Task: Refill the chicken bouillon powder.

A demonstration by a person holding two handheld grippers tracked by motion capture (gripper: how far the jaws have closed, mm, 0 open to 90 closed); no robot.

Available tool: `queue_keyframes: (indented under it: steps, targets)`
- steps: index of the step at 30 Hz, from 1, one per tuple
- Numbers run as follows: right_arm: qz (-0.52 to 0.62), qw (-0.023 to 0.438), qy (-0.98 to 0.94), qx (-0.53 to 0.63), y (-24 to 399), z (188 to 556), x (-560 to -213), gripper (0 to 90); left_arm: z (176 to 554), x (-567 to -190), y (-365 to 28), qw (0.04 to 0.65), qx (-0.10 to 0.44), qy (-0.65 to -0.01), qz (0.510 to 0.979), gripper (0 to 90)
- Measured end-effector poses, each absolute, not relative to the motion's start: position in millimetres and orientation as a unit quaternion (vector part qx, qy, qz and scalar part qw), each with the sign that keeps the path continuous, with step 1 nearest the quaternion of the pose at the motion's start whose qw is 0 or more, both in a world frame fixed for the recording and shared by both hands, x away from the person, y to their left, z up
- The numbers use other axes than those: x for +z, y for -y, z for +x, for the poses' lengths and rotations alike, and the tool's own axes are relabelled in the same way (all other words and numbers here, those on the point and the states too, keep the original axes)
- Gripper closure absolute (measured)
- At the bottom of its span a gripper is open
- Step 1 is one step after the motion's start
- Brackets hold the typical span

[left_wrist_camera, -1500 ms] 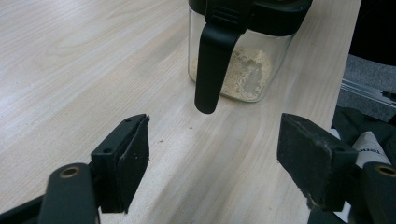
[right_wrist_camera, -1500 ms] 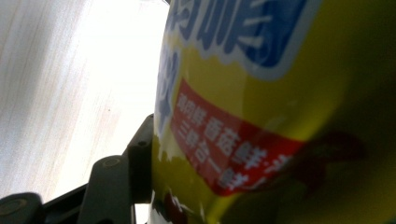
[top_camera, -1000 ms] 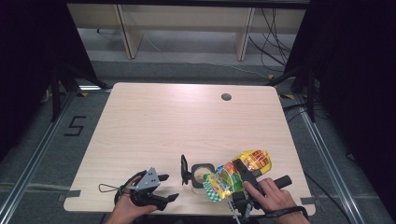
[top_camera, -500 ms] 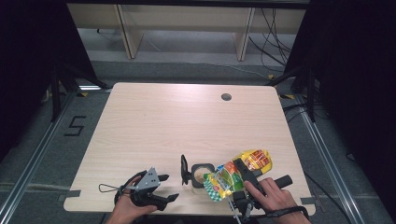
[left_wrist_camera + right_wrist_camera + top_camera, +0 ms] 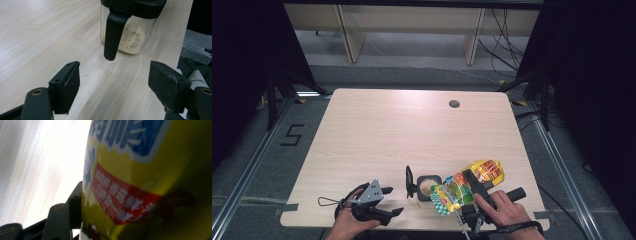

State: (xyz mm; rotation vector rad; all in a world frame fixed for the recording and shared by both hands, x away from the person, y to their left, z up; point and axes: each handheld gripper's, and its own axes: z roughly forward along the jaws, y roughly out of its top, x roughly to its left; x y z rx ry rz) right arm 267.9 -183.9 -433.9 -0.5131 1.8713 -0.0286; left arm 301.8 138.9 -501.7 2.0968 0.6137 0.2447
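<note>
Keep the right tongs (image 5: pixel 466 186) clamped on the crinkly yellow snack bag (image 5: pixel 464 185), mouth over the clear square black-lidded jar (image 5: pixel 428 186) at nine o'clock; the empty left tongs (image 5: pixel 389 201) gape open.

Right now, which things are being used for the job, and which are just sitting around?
Being used:
- yellow snack bag, clamped in the right gripper and tipped toward the jar
- clear jar with crumbs inside, its black lid flipped open
- left gripper, open, facing the jar

Just there:
- wooden table
- round hole in the table
</note>
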Motion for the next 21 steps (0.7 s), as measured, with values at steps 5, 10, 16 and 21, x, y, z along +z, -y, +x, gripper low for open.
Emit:
queue_keyframes:
  steps: [5, 10, 16, 21]
  targets:
    - [-0.217, 0.564, -0.796, -0.012, 183.5, 267.5, -433.9, 42.9, 301.5, -501.6, -138.8, 0.454, 0.100, -0.250, 0.849, 25.1]
    - [-0.222, 0.565, -0.794, -0.017, 183.7, 267.9, -432.6, 42.9, 302.4, -501.8, -138.3, 0.460, 0.100, -0.241, 0.848, 25.1]
    - [-0.220, 0.560, -0.798, -0.020, 183.8, 267.3, -431.5, 42.9, 301.5, -502.2, -138.0, 0.461, 0.096, -0.249, 0.846, 25.1]
    - [-0.224, 0.562, -0.796, -0.019, 183.5, 267.9, -431.6, 42.9, 302.1, -501.9, -138.3, 0.461, 0.098, -0.245, 0.847, 25.1]
